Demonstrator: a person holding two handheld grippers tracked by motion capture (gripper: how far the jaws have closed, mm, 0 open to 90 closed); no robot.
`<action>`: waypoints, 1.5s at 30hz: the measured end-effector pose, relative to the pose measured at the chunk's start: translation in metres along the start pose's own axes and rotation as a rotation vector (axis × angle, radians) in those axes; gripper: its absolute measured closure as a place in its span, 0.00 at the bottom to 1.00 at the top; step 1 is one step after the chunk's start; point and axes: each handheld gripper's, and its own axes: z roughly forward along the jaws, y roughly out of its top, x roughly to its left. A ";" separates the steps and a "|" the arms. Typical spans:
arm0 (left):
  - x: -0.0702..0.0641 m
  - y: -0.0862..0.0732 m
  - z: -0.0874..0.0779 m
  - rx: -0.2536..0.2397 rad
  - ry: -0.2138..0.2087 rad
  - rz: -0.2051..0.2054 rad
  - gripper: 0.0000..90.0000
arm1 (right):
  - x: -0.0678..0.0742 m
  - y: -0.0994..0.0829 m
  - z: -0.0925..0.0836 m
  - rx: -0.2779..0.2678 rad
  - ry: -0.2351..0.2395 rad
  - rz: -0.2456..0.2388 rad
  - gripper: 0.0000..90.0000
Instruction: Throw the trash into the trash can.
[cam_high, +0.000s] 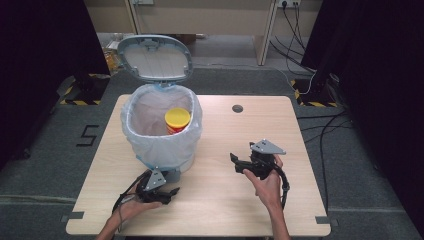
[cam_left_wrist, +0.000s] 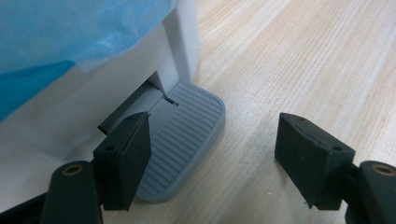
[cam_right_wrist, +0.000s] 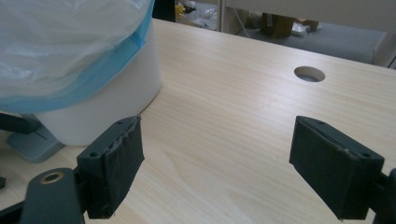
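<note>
**Two black hand-held grippers, bare forearms**

The left gripper (cam_high: 159, 191) is black, with a small grey three-cornered plate on top and thin black cables looping back over the left hand (cam_high: 134, 206). The right gripper (cam_high: 246, 165) is also black — its grey three-cornered plate is larger in the high view, with small dark dots near the corners — and a thick black cable curves from it past the right hand (cam_high: 268, 184). Both forearms are bare, no sleeves in sight. In the gripper views each jaw is a blocky black wedge with a small screw hole, mounted on an arm with a brass-ringed hole; the right gripper's pads look frayed along their edges.
</note>
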 end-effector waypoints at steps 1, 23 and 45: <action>0.001 0.000 0.000 0.004 -0.004 0.002 0.29 | 0.000 -0.002 0.000 0.008 -0.001 -0.005 0.19; 0.001 0.000 -0.001 0.003 -0.006 0.000 0.29 | 0.009 -0.056 0.019 0.192 -0.007 -0.024 0.20; 0.001 0.000 -0.001 0.006 -0.010 0.004 0.29 | 0.010 -0.080 0.022 0.285 -0.033 -0.018 0.18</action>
